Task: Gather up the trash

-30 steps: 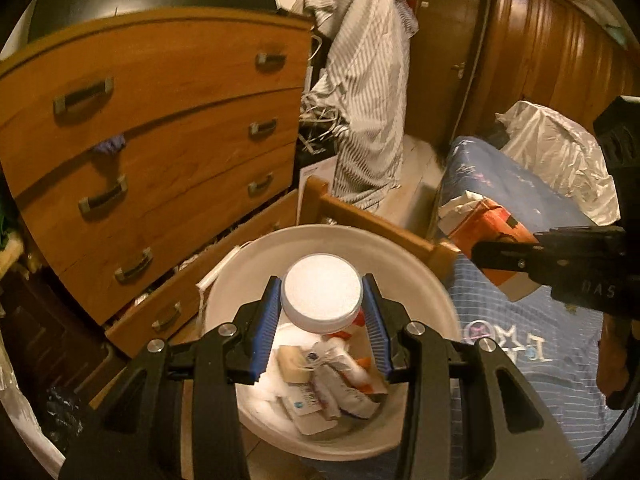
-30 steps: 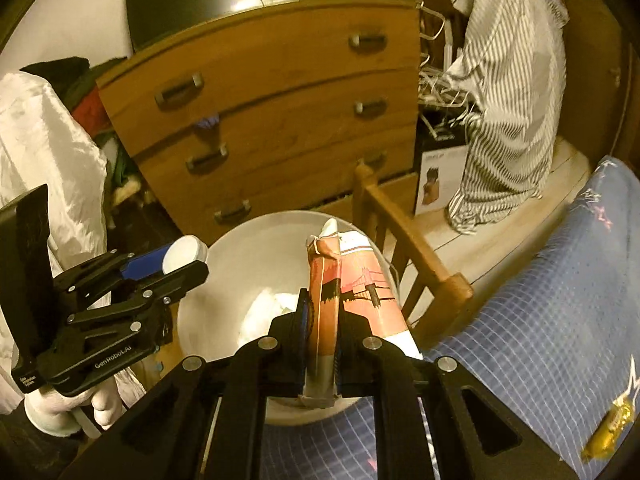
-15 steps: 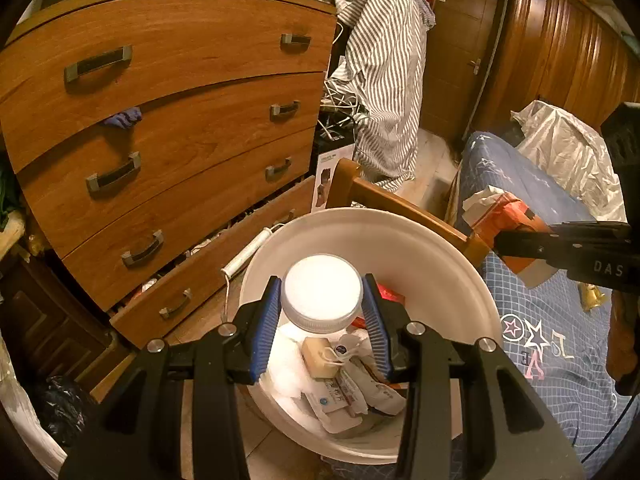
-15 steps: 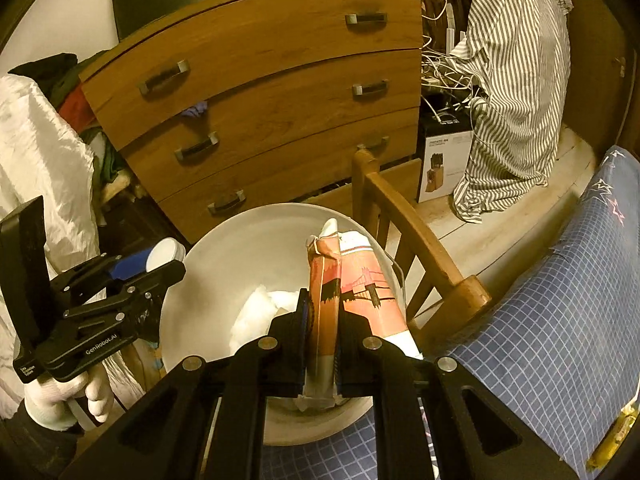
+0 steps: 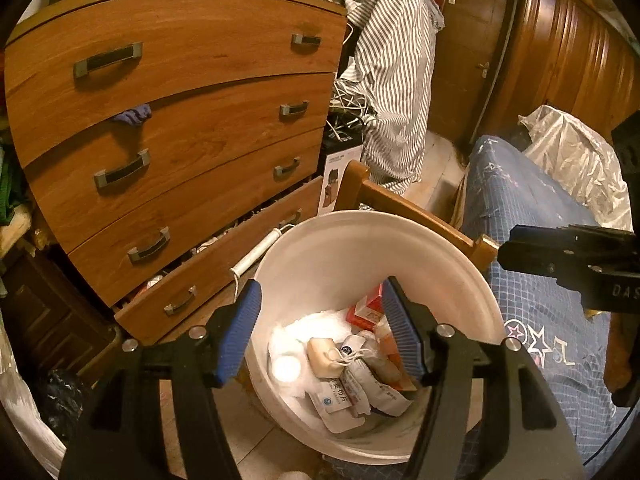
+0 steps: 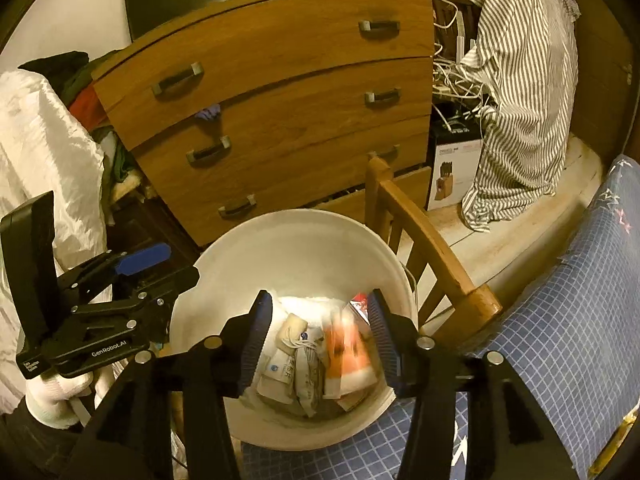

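Both grippers, left (image 5: pixel 320 332) and right (image 6: pixel 318 342), hang spread wide and hold nothing above the white bucket (image 5: pixel 460 264), where a white jar (image 5: pixel 286 368) and an orange carton (image 6: pixel 346 346) lie among wrappers.

White bin (image 5: pixel 472 276), wrappers (image 5: pixel 352 384), white-lidded jar (image 5: pixel 286 368) inside

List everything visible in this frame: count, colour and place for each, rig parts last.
Trash bucket: one, white, on the floor below both claws.
Jar: one, white lid, in the bucket.
Carton: one, orange and white, blurred, in the bucket.
Packets: several, white and grey, in the bucket.
Dresser: one, brown wood, behind the bucket, bottom drawer pulled out.
Striped shirt: one, grey and white, hanging beside the dresser.
Chair: one, wooden, next to the bucket.
Bedcover: one, blue checked, at right.
Left claw: black, blue pads, open.
Right claw: black, blue pads, open.
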Motion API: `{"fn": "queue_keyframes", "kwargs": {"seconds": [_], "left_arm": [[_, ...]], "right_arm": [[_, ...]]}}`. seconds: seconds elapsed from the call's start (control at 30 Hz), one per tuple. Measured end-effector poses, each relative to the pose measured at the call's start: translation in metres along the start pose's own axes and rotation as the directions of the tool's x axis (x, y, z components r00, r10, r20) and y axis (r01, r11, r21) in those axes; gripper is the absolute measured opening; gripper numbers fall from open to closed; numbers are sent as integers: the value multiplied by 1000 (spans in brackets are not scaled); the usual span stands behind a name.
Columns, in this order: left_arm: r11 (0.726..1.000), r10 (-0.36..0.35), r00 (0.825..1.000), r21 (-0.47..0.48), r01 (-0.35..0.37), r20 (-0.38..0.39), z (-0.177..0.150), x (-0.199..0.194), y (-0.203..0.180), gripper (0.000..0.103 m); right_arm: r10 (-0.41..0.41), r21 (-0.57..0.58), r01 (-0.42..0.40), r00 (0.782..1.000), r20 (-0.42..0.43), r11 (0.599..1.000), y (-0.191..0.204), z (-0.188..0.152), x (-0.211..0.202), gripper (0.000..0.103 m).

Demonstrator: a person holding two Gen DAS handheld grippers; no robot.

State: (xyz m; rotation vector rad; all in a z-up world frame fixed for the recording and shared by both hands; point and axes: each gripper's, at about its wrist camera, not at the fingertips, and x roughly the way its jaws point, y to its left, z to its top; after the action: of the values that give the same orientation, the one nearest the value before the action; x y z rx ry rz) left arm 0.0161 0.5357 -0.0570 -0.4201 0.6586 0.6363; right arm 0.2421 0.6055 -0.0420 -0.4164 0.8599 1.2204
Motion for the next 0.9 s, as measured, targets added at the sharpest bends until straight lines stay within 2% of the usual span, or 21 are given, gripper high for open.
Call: {"fn": "queue_keyframes", "kwargs": {"seconds": [0.13,0.33,0.43,0.57,0.7,0.8,0.9], "left_arm": [[1000,-1,999,-5,1,44,1,-16,-1,73],[999,11,983,-35,-5,183,-6,-71,-7,97],[999,8,971,-51,5,238,-17,-97,-14,97],[998,22,973,-57,-9,229,-31,-116,-28,97],[1000,31,975,-9,-30,221,-43,-129,-46,97],[999,42,969,6,-45,245,-51,-140,-53,97],[1000,4,957,16,-9,288,-62,-155,-55,97]], "right_arm": [[2,-6,-2,998,64,1000,4,-6,-24,52],[3,-30,3,975,223,1000,21,-46,-89,67],[-4,-46,18,958,288,999,30,-73,-120,73],[-4,-56,24,943,332,998,40,-103,-149,80],[-6,-52,26,933,359,998,43,-130,-174,81],[-16,-41,34,928,373,999,42,-144,-188,81],[-26,-35,43,924,381,998,41,-154,-198,82]]}}
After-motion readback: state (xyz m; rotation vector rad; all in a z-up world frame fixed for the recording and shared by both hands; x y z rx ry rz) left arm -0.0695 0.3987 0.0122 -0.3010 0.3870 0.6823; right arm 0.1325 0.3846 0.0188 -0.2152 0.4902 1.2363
